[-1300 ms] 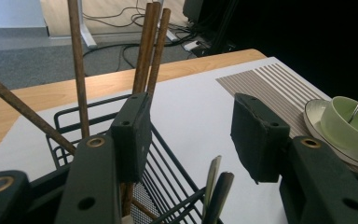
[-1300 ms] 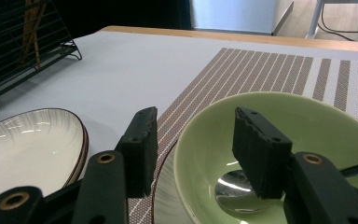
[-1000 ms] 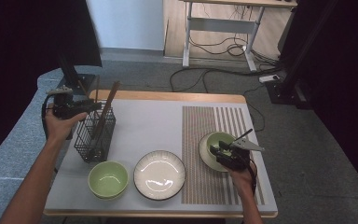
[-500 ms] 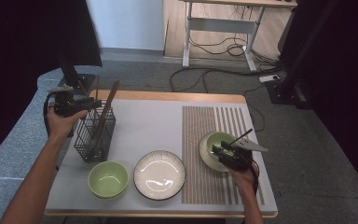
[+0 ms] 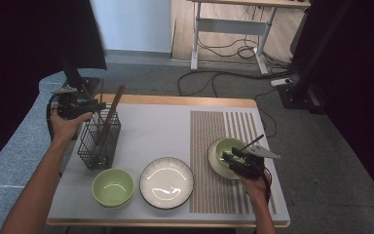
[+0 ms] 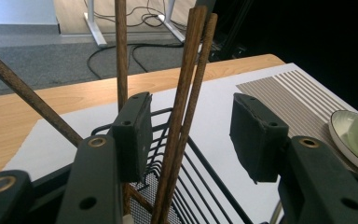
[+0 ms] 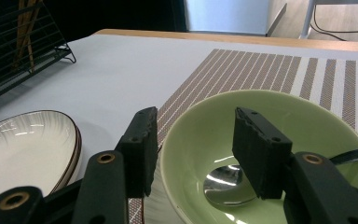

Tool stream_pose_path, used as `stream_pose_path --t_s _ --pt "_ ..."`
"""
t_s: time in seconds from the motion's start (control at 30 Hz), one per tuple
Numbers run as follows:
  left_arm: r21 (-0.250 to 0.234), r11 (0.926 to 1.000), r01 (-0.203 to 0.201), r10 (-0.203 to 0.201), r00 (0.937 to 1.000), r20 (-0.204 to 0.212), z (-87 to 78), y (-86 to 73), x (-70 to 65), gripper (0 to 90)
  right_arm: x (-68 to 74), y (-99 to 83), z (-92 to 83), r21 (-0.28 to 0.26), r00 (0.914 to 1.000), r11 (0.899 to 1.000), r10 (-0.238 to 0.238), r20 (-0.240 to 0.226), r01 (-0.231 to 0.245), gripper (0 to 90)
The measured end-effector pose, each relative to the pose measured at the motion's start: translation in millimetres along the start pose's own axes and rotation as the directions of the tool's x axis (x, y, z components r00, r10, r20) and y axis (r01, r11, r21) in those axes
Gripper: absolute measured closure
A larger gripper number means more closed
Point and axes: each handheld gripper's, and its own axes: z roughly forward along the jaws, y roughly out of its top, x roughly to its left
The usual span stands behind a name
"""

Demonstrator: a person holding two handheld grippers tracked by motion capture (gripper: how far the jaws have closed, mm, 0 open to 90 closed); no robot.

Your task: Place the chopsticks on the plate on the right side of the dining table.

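The left gripper [image 6: 191,135] has its fingers spread wide around a pair of dark wooden chopsticks [image 6: 186,107] standing in the black wire utensil basket [image 5: 99,138] at the counter's [image 5: 151,126] left end, pads not touching them. Over on the brown striped placemat [image 5: 214,131], the right gripper [image 7: 193,149] is released too, its fingers straddling the near rim of the pale green bowl [image 7: 270,121] with a metal spoon [image 7: 226,184] lying inside. A white ribbed plate [image 5: 167,182] sits mid-counter beside a second green bowl [image 5: 113,187].

The left gripper [image 5: 93,104] sits at 10 o'clock, its forearm stretched in from 7 o'clock, jaws parted and pointing toward 3. The right gripper [image 5: 230,159] sits at 4 o'clock, jaws apart, aimed toward 10.
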Motion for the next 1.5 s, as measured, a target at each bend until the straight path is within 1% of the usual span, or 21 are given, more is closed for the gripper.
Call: stream_pose_path --t_s 0.27,0.33,0.63,0.87,1.0,1.17,1.5 --pt "0.012 0.9999 0.005 -0.005 0.9999 -0.011 6.0 -0.2 6.2 49.6 -1.2 -0.7 -0.3 0.002 1.0 1.0 0.002 0.003 -0.002 50.2" --pt "0.011 0.9999 0.011 -0.011 0.9999 -0.013 6.9 -0.6 7.7 49.9 -1.5 -0.9 -0.3 0.001 1.0 1.0 0.003 0.004 -0.003 50.2" --pt "0.004 0.9999 0.014 -0.014 0.9998 -0.016 9.0 1.0 13.4 50.7 -1.9 -1.3 -0.5 0.002 1.0 1.0 0.004 0.006 -0.004 50.1" --pt "0.012 0.9998 0.017 -0.017 0.9996 -0.024 14.0 0.4 16.9 52.2 -2.4 -1.5 -1.0 0.003 1.0 1.0 0.004 0.006 -0.004 49.9" --pt "0.015 0.9998 0.014 -0.014 0.9996 -0.026 15.5 0.9 18.8 54.1 -3.1 -1.6 -1.5 0.0 0.9999 1.0 0.005 0.009 -0.005 49.9" --pt "0.026 0.9996 0.008 -0.007 0.9991 -0.042 18.9 1.6 20.4 54.9 -3.6 -1.6 -2.1 -0.001 0.9999 1.0 0.006 0.009 -0.006 49.9" --pt "0.023 0.9993 0.028 -0.027 0.9981 -0.056 21.6 4.4 27.8 57.7 -5.3 -1.3 -4.1 -0.008 0.9998 1.0 0.013 0.012 -0.013 49.9"
